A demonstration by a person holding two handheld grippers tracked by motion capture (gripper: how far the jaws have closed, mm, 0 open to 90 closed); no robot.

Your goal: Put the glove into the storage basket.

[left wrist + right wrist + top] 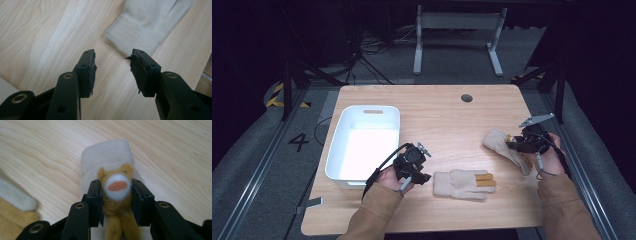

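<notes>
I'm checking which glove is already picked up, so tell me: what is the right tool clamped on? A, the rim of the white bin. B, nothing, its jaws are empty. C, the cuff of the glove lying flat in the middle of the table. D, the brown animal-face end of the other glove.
D: in the right gripper view the right tool has both jaws pressed against the brown animal-face end of the glove, whose cream cuff points away over the table.

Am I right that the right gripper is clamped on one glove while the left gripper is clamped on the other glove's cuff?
Not quite: the left gripper is open and grips nothing, the other glove lying just beyond it, as the left gripper view shows. The right gripper is indeed clamped on one glove.
</notes>
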